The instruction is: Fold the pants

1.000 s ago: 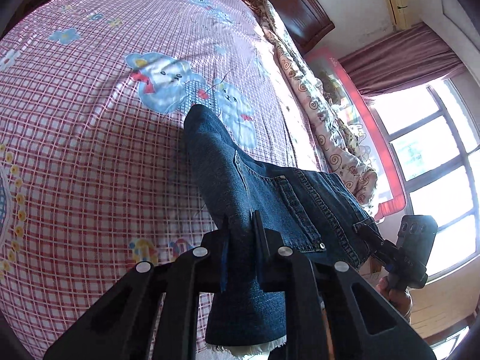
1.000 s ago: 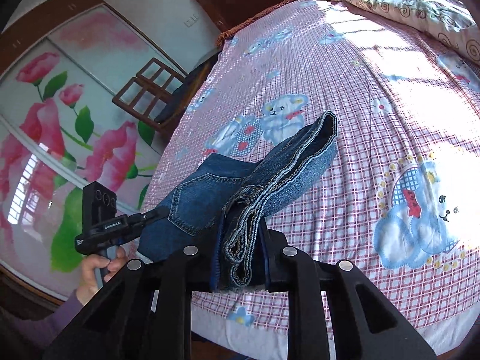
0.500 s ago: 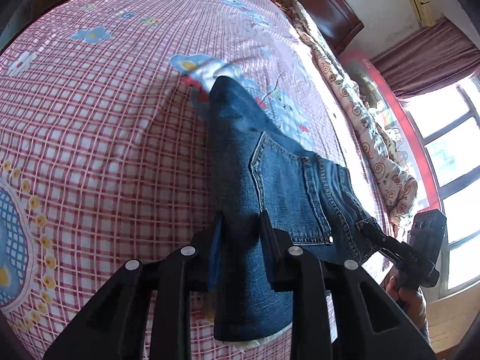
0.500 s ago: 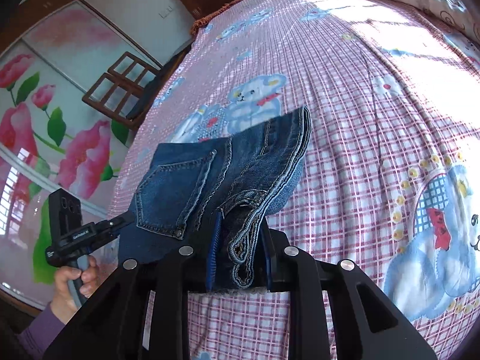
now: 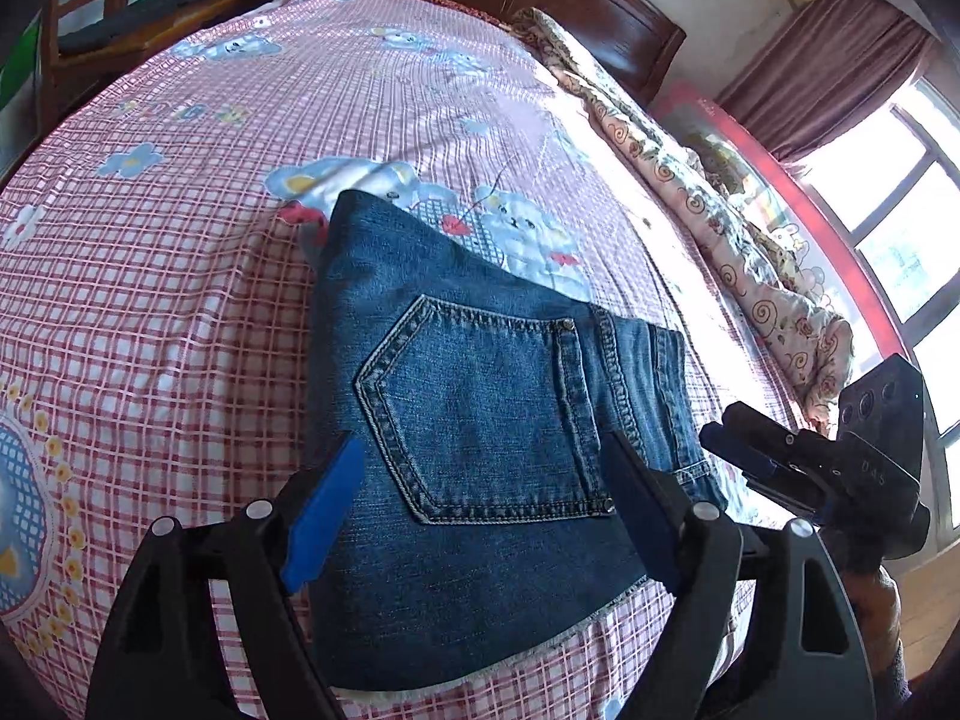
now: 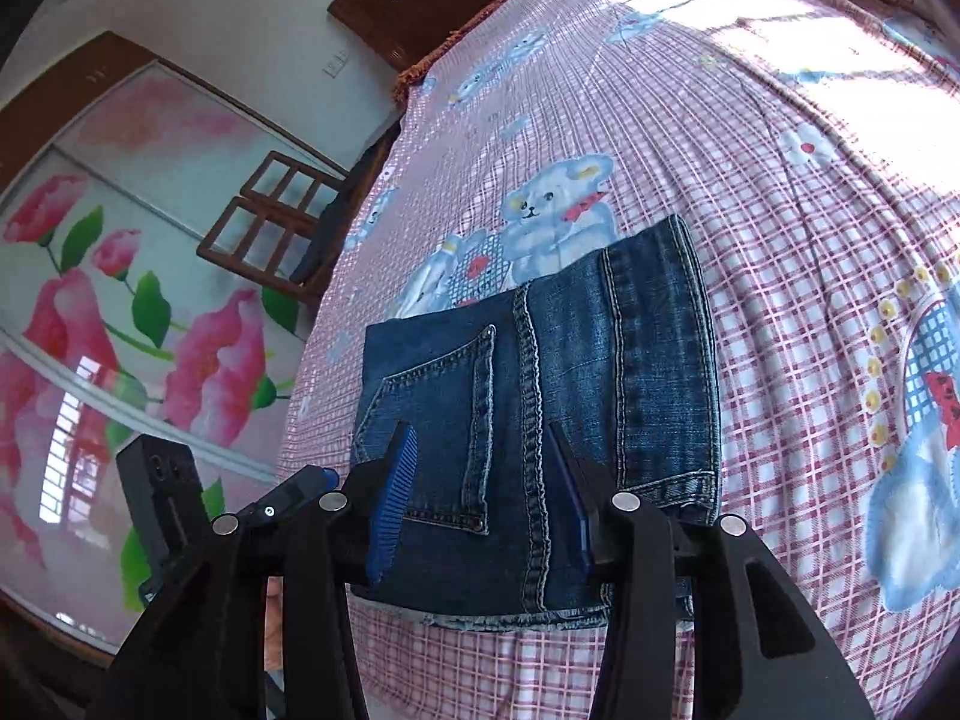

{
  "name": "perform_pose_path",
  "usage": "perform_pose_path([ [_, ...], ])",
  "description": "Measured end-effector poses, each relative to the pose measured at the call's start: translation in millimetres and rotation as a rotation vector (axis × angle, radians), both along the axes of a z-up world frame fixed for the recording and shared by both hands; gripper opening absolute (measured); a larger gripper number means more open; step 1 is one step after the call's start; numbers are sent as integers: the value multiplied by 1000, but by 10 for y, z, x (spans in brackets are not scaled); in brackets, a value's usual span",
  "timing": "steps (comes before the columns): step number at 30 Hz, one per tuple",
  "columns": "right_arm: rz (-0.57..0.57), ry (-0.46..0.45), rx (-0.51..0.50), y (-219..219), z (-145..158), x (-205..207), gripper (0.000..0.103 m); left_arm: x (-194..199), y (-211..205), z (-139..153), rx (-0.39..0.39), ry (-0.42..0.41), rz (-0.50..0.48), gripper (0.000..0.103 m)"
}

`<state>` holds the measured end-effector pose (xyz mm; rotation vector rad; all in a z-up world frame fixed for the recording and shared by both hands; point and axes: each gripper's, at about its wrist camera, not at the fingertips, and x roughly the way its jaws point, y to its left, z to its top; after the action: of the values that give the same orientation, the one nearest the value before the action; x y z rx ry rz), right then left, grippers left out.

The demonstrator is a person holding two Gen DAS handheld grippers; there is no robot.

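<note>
Pants point(image 5: 480, 420) lie folded on bed point(image 5: 150, 300); my left gripper point(image 5: 480, 516) and right gripper point(image 6: 480, 510), jaws just opening, grip nothing. I should lift both straight clear.

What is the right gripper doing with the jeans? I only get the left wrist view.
Observer: Its own camera shows the right gripper with its jaws apart. They have just been opening, and the jeans lie flat on the bed between them, not pinched.
Operator: And what stands beyond the bed on the side away from the window?
Observer: A wardrobe with big pink flowers on its door.
</note>
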<state>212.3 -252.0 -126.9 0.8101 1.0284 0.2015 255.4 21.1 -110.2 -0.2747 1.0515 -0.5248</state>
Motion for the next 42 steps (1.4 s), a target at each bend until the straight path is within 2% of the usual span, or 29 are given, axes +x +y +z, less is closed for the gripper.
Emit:
perform_pose_path([
  [1,-33,29,21,-31,-131,-3,45,59,-53,-127,37,48,4,80],
  [2,-48,4,39,-38,-126,-54,45,91,-61,-202,47,76,-1,80],
  [6,-74,-59,44,-49,204,-339,50,18,35,17,31,58,31,82],
  [7,-89,-63,19,-49,289,-443,56,-58,89,112,27,28,42,86],
  [8,-100,-56,-20,-38,356,-548,64,-146,146,199,34,-4,54,96],
  [9,-108,-49,-55,-26,401,-648,76,-253,201,273,55,-35,68,100],
  [11,-105,-32,-89,20,434,-831,78,-467,289,366,112,-67,87,100],
  [15,-80,45,-152,195,352,-1143,78,-823,438,369,199,-70,122,101],
  [17,-70,48,-236,339,376,-1279,78,-1058,481,394,230,-105,146,101],
  [19,-78,-16,-309,477,478,-1416,78,-1309,478,499,248,-203,179,101],
  [22,-82,-146,-477,727,749,-1573,78,-1643,414,718,271,-414,232,101],
  [24,-79,-231,-573,862,921,-1677,78,-1799,373,861,279,-527,248,101],
  [27,-84,-313,-624,941,1109,-1773,78,-1979,373,1039,270,-647,275,101],
  [34,-143,-468,-730,1025,1441,-2107,78,-2173,434,1268,293,-737,328,101],
  [38,-184,-524,-783,1048,1575,-2231,78,-2216,424,1300,294,-739,335,101],
  [42,-194,-546,-789,1027,1530,-2298,82,-2268,404,1239,282,-725,341,101],
])
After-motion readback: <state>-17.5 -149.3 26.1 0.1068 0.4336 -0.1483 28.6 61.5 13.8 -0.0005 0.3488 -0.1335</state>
